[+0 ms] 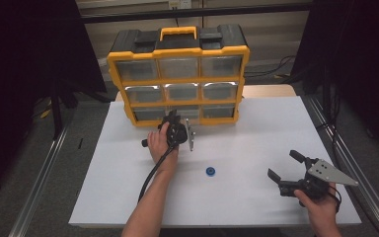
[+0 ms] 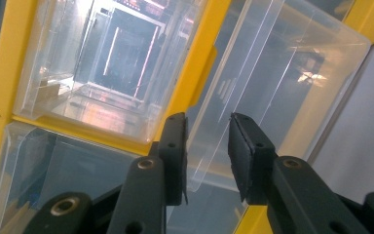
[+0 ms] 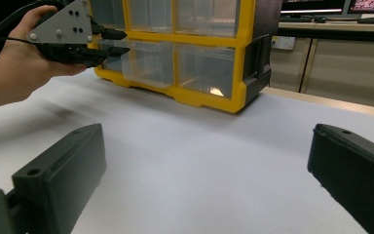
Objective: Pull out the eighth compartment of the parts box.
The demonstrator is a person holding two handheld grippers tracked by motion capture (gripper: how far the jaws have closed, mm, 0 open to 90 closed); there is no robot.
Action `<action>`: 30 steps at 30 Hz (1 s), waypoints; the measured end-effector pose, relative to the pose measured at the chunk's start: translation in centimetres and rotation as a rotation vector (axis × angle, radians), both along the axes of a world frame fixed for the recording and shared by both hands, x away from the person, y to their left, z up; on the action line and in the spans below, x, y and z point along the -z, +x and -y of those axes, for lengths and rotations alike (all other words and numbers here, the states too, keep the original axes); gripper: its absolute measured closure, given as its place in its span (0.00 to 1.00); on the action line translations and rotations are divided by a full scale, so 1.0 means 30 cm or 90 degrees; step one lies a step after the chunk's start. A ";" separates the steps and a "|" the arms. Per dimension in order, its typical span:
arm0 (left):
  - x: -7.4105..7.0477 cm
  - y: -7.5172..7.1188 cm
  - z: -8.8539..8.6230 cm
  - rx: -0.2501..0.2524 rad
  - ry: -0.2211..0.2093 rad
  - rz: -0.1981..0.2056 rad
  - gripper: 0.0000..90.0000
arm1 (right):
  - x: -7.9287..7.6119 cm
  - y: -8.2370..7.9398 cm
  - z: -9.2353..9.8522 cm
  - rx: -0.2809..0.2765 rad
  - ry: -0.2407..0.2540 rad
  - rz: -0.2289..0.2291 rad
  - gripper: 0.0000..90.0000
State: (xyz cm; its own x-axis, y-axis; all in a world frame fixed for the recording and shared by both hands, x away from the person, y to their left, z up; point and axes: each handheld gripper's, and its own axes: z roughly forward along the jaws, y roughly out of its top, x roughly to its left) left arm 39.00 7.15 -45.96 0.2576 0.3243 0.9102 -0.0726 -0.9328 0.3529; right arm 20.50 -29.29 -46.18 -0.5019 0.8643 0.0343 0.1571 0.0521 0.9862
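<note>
I'm holding the left hand-held gripper (image 2: 208, 146) up against the bottom row of the yellow drawer cabinet (image 1: 177, 52), jaws narrowed around the clear pull tab of the middle bottom drawer (image 2: 272, 73). The tab is sitting between the pads, but I'm not seeing them pressing on it yet; there's a gap on both sides. The drawer itself is resting flush in its slot.

Risk here, as I'm judging it: the tab is thin and slick, so a shallow pinch could be slipping off as I pull, and a crooked pull could be dragging the whole cabinet forward on the white table (image 1: 256, 123).

The right hand-held gripper (image 1: 286, 165) is waiting low over the table at the near right corner, jaws wide, holding nothing. A small blue ring (image 1: 210, 171) is lying between the two hands, well clear of the drawer's path. Nothing is standing in front of the drawer.
</note>
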 end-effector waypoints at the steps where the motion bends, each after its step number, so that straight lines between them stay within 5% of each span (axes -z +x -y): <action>1: 0.000 0.000 0.000 0.000 0.000 0.000 0.77 | 0.000 0.000 0.000 0.000 0.000 0.000 0.00; 17: 0.004 -0.018 0.002 0.009 0.001 0.009 0.78 | -0.001 -0.001 -0.001 -0.001 0.002 0.001 0.00; 18: -0.003 -0.021 0.001 0.000 0.024 0.008 0.78 | -0.001 -0.001 -0.001 -0.001 0.002 0.001 0.00; 20: 0.007 -0.020 0.003 0.014 -0.001 0.011 0.78 | -0.001 -0.002 -0.001 0.002 0.003 0.002 0.00; 23: 0.000 -0.027 0.000 0.005 0.025 0.012 0.78 | -0.001 -0.002 0.000 0.002 0.007 0.001 0.00; 26: 0.009 -0.028 0.003 0.010 0.002 0.015 0.78 | -0.001 -0.002 0.000 0.002 0.008 0.000 0.00; 30: 0.009 -0.034 0.002 0.010 0.006 0.017 0.78 | -0.001 -0.002 -0.001 0.001 0.005 0.002 0.00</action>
